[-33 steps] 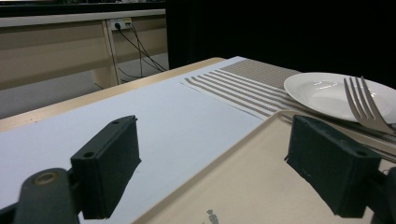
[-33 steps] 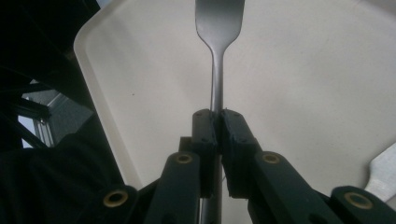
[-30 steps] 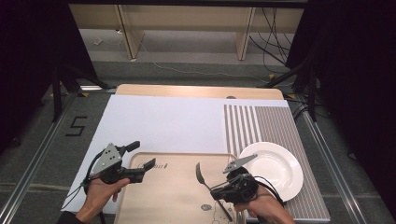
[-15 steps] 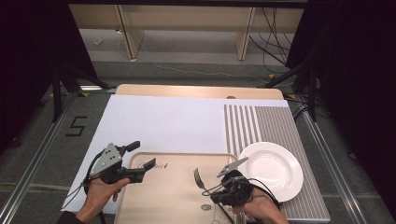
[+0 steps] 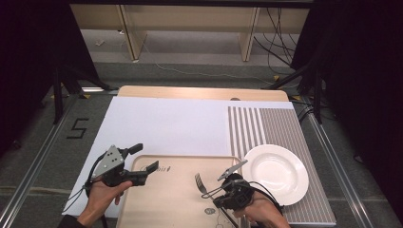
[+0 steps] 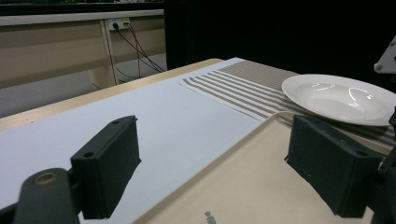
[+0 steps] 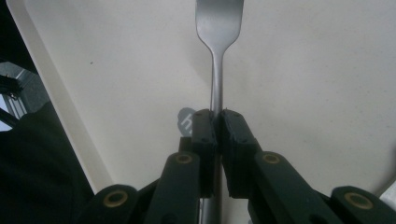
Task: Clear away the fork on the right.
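pale wood shows at the far edge of the table [image 5: 199, 91], with a white sheet [image 5: 166, 126] spread over most of it and a grey striped placemat [image 5: 266, 128] on the person's right side. next in size, a beige tray [image 5: 166, 199] lies at the near edge, partly over the white sheet, with a small dark print near its far rim. just right of the tray, a white plate [image 5: 278, 172] sits on the striped placemat. the left gripper [image 5: 142, 164] is held in the left hand [image 5: 102, 197] over the tray's left rim, its jaws spread wide with nothing between them. the right gripper [image 7: 215, 123] hovers over the right part of the tray with its jaws clamped tight on the handle of a metal fork [image 7: 217, 56]. the fork's head points away from that gripper, lifted above the tray's surface, tines toward the far side of the table.
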`<state>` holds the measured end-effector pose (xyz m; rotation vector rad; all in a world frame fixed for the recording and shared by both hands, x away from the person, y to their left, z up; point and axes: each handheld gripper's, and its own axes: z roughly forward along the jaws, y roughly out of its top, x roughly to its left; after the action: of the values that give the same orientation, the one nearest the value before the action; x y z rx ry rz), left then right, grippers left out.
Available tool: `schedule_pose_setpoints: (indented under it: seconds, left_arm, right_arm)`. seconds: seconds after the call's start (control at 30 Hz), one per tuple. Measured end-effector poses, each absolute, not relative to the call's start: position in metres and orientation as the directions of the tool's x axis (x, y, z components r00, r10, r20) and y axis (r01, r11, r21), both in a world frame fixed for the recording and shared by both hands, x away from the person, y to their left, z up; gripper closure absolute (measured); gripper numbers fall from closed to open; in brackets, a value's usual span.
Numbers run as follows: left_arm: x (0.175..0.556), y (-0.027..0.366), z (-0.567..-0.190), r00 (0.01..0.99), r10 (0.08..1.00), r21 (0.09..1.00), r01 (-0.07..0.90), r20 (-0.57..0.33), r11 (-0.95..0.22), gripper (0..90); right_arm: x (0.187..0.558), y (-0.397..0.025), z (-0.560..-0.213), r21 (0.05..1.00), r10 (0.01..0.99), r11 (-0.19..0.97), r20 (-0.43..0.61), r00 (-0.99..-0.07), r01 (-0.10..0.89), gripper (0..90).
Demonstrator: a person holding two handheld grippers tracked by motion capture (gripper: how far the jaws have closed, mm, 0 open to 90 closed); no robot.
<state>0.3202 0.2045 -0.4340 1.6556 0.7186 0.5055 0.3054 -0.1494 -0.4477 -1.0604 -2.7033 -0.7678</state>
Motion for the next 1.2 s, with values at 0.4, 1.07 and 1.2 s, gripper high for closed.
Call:
schedule_pose_setpoints:
  seconds: [0.4, 1.07, 1.2]
  left_arm:
    - [0.320, 0.204, -0.434, 0.718, 0.694, 0.977, 0.182, -0.053, -0.113, 16.2]
    - [0.320, 0.203, -0.434, 0.721, 0.691, 0.977, 0.183, -0.054, -0.114, 16.2]
    - [0.320, 0.203, -0.434, 0.721, 0.690, 0.976, 0.182, -0.054, -0.115, 16.2]
  right_arm:
    - [0.305, -0.136, -0.457, 0.369, 0.590, 0.675, 0.250, -0.768, 0.639, 84.7]
    - [0.300, -0.125, -0.453, 0.453, 0.557, 0.671, 0.214, -0.803, 0.586, 46.0]
    - [0.294, -0.117, -0.452, 0.484, 0.505, 0.691, 0.209, -0.838, 0.537, 45.2]
